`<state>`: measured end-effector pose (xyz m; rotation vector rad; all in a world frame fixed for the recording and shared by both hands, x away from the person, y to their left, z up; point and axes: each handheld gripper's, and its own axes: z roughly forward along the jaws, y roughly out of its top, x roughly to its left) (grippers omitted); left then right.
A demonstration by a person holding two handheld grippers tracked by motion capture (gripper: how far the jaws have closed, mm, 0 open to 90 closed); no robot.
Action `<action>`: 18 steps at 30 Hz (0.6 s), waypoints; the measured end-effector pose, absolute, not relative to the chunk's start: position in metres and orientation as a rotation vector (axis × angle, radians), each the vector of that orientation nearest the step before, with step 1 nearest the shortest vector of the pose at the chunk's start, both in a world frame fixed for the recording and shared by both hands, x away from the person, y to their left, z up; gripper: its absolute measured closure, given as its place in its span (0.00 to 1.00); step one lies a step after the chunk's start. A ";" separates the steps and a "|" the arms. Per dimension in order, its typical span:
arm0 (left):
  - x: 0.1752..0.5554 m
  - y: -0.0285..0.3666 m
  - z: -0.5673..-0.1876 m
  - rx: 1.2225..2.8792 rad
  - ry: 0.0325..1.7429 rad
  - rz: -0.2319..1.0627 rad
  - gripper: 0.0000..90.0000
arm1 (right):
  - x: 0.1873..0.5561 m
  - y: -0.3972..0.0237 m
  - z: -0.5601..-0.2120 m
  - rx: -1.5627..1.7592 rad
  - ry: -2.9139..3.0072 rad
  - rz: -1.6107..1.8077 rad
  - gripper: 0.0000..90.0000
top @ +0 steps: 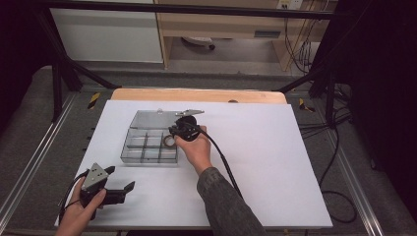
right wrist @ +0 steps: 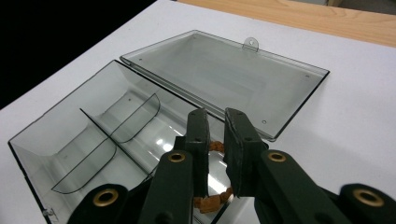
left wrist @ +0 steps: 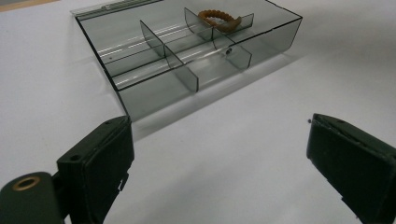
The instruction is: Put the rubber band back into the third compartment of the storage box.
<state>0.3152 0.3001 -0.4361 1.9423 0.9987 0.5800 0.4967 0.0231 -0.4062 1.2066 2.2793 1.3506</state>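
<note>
A smoky clear plastic organiser box [top: 129,147] with divided compartments lies open on the white sheet, its lid [top: 152,119] flat behind it. An orange-brown bead bracelet [top: 168,141] lies in a right-hand compartment. My right gripper [top: 173,133] points down over that compartment. In the right gripper view its jaws [right wrist: 215,116] stand a narrow slit apart just above the bracelet [right wrist: 212,203], and nothing is pinched between them. My left gripper [top: 120,178] rests near the front left of the sheet. Its jaws [left wrist: 219,154] are wide open and empty, aimed at the box [left wrist: 154,88] and bracelet [left wrist: 219,18].
A white sheet [top: 275,162] covers the wooden table [top: 196,94]. The right gripper's cable [top: 223,162] trails back across the sheet beside the forearm. Dark frame bars and floor cables surround the table.
</note>
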 end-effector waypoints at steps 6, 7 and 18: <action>0.315 0.299 -0.436 1.942 1.000 0.578 0.08 | 0.496 0.020 -0.402 1.211 2.284 1.400 0.84; 0.315 0.299 -0.437 1.942 1.001 0.578 0.08 | 0.496 0.020 -0.401 1.207 2.283 1.411 0.83; 0.315 0.299 -0.437 1.944 1.001 0.575 0.08 | 0.493 0.012 -0.388 1.182 2.279 1.491 0.49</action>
